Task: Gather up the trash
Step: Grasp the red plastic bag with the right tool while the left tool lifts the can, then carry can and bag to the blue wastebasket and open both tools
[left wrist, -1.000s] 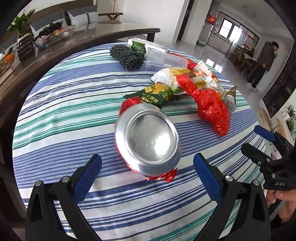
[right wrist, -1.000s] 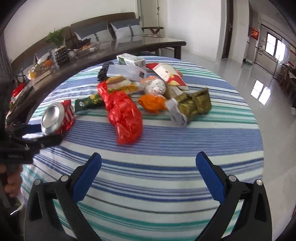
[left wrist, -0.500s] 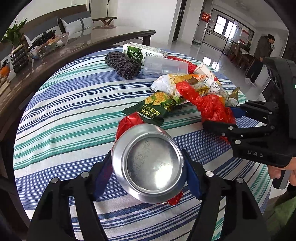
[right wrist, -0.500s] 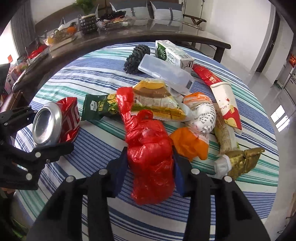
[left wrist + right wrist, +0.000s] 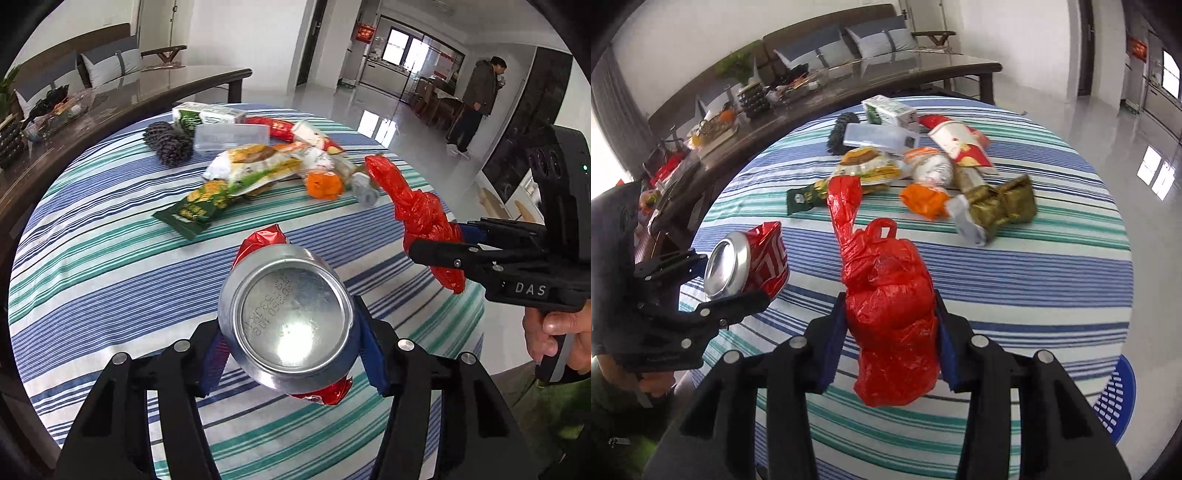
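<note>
A crushed red can (image 5: 286, 321) is clamped by the left gripper (image 5: 291, 350), whose jaws have just been closing; a red plastic bag (image 5: 892, 314) is pinched by the right gripper (image 5: 890, 339). Wrappers (image 5: 255, 170) lie ahead of both; bare striped tablecloth (image 5: 110, 266) lies between.

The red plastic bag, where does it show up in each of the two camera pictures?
Left wrist view: red plastic bag at the right, clamped in the right gripper.
Right wrist view: red plastic bag at centre bottom, filling that gripper's jaws.
Shared landmark: the crushed can held by the left gripper.
</note>
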`<state>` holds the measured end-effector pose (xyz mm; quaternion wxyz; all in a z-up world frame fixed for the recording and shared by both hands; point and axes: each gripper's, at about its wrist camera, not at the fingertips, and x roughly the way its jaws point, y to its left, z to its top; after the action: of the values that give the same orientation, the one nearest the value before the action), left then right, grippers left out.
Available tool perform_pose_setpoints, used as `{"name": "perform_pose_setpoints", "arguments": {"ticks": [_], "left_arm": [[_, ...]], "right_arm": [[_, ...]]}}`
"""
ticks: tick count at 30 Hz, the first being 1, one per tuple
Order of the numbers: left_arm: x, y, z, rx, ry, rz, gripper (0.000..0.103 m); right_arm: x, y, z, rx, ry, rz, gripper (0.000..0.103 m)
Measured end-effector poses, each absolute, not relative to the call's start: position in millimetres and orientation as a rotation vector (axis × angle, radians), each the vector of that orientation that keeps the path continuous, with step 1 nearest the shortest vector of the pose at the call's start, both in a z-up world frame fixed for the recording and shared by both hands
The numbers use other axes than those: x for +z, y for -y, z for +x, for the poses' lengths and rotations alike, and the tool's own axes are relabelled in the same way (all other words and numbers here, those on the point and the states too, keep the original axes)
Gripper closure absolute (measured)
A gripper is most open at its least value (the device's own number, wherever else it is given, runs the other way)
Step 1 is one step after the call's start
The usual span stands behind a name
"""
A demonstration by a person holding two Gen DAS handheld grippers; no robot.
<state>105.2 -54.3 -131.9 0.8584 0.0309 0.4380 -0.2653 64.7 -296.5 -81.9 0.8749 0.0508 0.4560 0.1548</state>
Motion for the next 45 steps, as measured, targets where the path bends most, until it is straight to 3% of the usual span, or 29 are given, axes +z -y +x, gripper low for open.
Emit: {"name": "perform_pose_setpoints", "arguments": {"ticks": [9,16,22,32,33,34,36,40,45], "left_arm": [[-106,175,84,-0.815,-0.896,0.149,0.043],[-103,304,66,-0.992,-0.911,0.198,0.043],[-152,409,58,-1.034,-0.978,0.265,0.043],[-267,505,71,-1.009,-1.105,0.367,0.042],[-275,510,72,-1.003,-1.111,0.376,0.039],[-281,515,75,-1.000,-1.117,0.383,0.028],[-290,518,78,-0.977,-1.115,0.396,0.017],[-282,514,79,-0.967,-1.100,0.385,0.016],[-227,478,57,-0.993,-1.006,0.335,0.013]], "right_arm": [[-84,467,22,-0.052,-0.928,0.283,0.061],[-123,574,-4,-0.257,-0.989,0.379,0.061],[-177,632,-17,-0.315,-1.045,0.496,0.061],[-221,669,-9,-0.307,-1.073,0.582,0.059],[-224,672,-7,-0.298,-1.072,0.595,0.056],[-227,674,-6,-0.293,-1.068,0.602,0.053],[-229,677,-5,-0.294,-1.067,0.612,0.034],[-221,684,-11,-0.324,-1.040,0.623,0.032],[-192,676,-21,-0.381,-0.977,0.566,0.026]]}}
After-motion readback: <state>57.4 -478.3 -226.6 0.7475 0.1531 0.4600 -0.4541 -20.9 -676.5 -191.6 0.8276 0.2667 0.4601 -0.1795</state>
